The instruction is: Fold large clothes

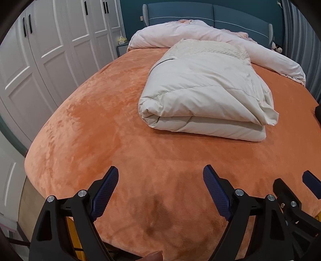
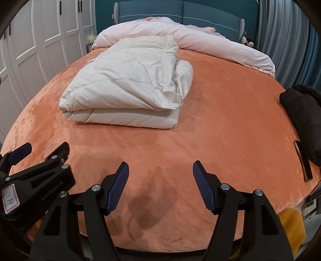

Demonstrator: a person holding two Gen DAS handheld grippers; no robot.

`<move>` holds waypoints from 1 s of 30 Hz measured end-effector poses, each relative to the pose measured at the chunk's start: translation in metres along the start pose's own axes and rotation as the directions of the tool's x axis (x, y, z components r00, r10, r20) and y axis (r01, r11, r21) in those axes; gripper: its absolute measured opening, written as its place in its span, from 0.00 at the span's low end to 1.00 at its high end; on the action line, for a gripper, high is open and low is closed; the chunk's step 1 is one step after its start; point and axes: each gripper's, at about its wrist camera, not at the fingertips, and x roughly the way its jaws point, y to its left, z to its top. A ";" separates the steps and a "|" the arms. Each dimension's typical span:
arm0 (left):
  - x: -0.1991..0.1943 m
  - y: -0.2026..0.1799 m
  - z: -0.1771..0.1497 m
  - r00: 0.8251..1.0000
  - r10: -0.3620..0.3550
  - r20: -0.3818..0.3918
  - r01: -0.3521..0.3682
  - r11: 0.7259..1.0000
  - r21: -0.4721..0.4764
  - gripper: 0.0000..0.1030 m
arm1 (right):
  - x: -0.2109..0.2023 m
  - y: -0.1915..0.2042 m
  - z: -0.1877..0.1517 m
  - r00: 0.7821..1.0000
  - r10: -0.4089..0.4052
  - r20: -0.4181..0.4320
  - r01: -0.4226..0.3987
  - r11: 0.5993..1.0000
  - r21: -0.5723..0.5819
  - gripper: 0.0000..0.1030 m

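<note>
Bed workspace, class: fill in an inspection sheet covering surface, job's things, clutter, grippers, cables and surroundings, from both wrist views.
Surface: bed under an orange plush cover, with faint dark patches near the foot.
Job's things: cream coat folded into a thick bundle, lying mid-bed; black garment bunched at the right edge.
Clutter: pink duvet rolled along the head end; a dark flat slab beside the black garment, type unclear.
Grippers: left gripper and right gripper both open, empty, above the foot end.
Cables: nothing seen.
Surroundings: white wardrobe on the left, blue headboard, curtain on the right.
</note>
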 end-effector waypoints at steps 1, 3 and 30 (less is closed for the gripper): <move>-0.001 -0.001 0.000 1.000 -0.001 0.000 0.001 1.000 0.002 0.81 | 0.000 0.001 0.000 1.000 -0.001 0.000 0.001 1.000 -0.001 0.62; 0.000 -0.002 -0.001 1.000 0.005 -0.003 -0.005 1.000 0.001 0.81 | 0.001 0.000 -0.001 1.000 -0.001 -0.007 0.001 1.000 0.005 0.62; 0.013 -0.005 0.002 0.999 0.029 -0.033 -0.029 0.999 -0.015 0.78 | 0.013 0.005 0.000 0.999 -0.020 -0.040 0.022 0.999 0.049 0.62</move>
